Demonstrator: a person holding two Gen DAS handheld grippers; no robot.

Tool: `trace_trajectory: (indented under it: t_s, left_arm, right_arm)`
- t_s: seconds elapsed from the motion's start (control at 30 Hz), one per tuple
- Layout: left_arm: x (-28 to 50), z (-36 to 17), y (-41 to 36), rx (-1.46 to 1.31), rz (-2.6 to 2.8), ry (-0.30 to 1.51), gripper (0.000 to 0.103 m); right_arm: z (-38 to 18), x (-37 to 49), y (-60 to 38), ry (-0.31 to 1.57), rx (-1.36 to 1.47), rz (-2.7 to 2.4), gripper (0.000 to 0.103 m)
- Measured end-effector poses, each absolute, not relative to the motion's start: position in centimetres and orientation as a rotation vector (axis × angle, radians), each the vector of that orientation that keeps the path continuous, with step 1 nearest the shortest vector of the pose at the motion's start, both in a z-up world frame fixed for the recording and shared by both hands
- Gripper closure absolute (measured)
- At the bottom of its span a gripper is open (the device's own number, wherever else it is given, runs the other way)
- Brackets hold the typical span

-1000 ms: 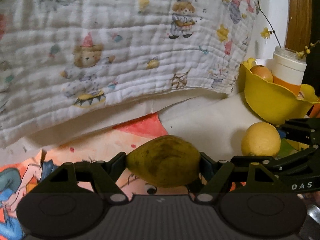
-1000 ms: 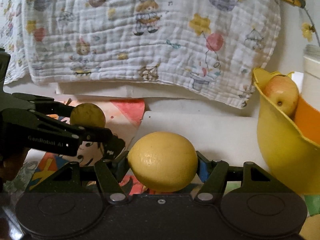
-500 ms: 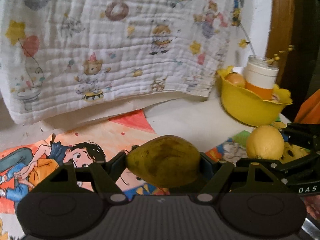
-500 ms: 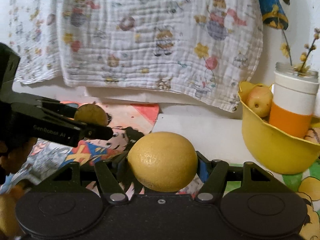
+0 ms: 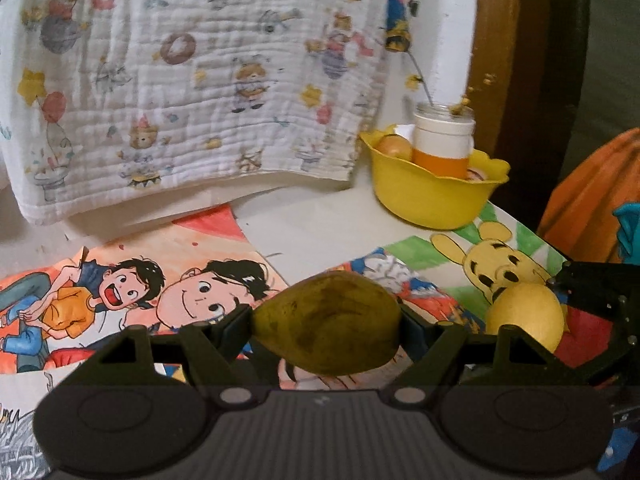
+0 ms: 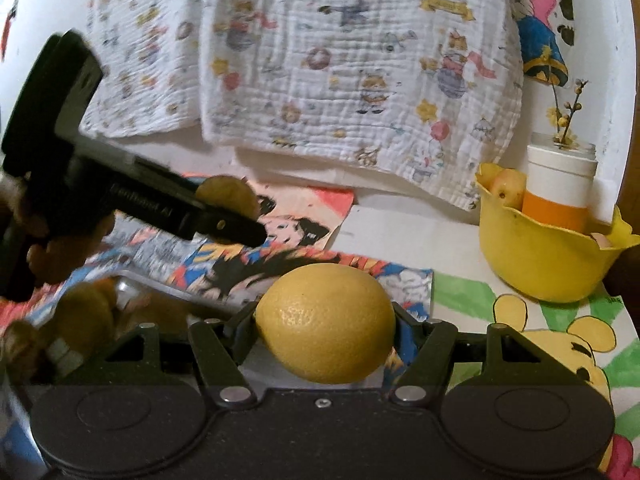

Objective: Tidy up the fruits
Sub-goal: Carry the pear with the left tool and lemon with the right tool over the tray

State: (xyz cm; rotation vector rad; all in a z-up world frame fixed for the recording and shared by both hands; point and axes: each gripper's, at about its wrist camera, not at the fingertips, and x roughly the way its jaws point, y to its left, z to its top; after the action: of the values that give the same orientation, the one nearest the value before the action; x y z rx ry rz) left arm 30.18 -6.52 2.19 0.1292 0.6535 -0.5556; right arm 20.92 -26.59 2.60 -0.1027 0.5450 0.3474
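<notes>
Cartoon-printed paper sheets cover the worktop [image 5: 304, 236]. Left gripper [image 5: 327, 330]: jaws closed on the dull green-brown pear [image 5: 327, 330] across its belly; soft, bruisable, so hold lightly. Right gripper [image 6: 325, 328]: jaws closed on the firm, pebbled yellow lemon [image 6: 325, 328] at mid-body. Both fruits sit centred between their jaws. Farther back stands the yellow plastic bowl [image 6: 540, 268], holding 1 apple [image 6: 508, 192].
</notes>
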Motion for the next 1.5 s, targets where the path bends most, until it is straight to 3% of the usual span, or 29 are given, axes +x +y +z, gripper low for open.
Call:
trace_trajectory:
  t_s: [0.6, 1.5]
  left_arm:
    - [25.4, 1.2, -8.8, 0.3, -0.611, 0.63, 0.023]
    - [25.4, -0.9, -10.3, 0.413, -0.657, 0.734, 0.023]
  right_arm:
    - [1.1, 15.6, -25.8, 0.516, -0.167, 0.378, 0.034]
    - [-0.4, 15.8, -25.2, 0.625, -0.239, 0.388, 0.034]
